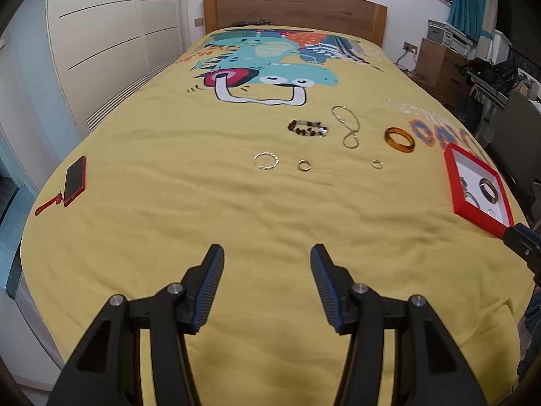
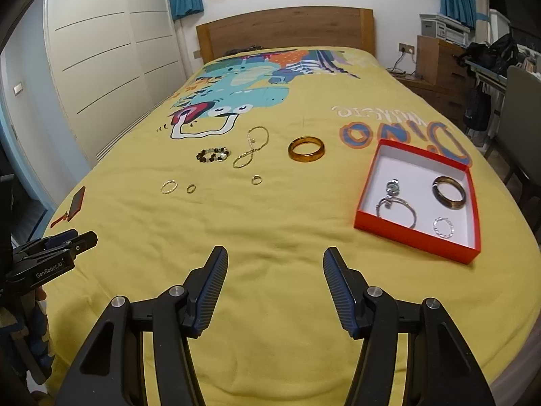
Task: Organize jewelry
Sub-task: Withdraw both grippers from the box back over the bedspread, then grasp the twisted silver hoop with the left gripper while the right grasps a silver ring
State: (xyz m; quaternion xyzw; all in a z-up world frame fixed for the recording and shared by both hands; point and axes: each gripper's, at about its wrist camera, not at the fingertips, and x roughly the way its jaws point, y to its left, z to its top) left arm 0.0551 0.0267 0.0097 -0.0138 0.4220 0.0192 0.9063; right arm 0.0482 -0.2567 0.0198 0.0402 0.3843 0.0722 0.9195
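Both claws hover over the near end of a yellow bedspread (image 2: 270, 237), fingers spread wide with nothing between them. The left claw (image 1: 267, 257) points up the bed; the right claw (image 2: 275, 258) does the same, and the left one also shows at the left edge of its view.

The loose jewelry lies ahead of both claws, well apart from the fingertips. In the far row, left to right: a bead bracelet (image 2: 213, 154), a gold chain (image 2: 252, 147) looped in a figure eight just beside it, and an amber bangle (image 2: 306, 149) further right. In the nearer row: a thin hoop (image 2: 168, 187), a small ring (image 2: 191, 188) just beside it, and another ring (image 2: 257, 179) nearer the chain.

A red box (image 2: 416, 238) sits ahead and to the right of the right claw, nearer than the loose pieces. Inside lie a dark bangle (image 2: 449, 192), a large silver hoop (image 2: 397, 209) with a charm at its far side, and a small silver hoop (image 2: 443, 227).

A red phone (image 1: 75, 181) lies at the left edge of the bed.
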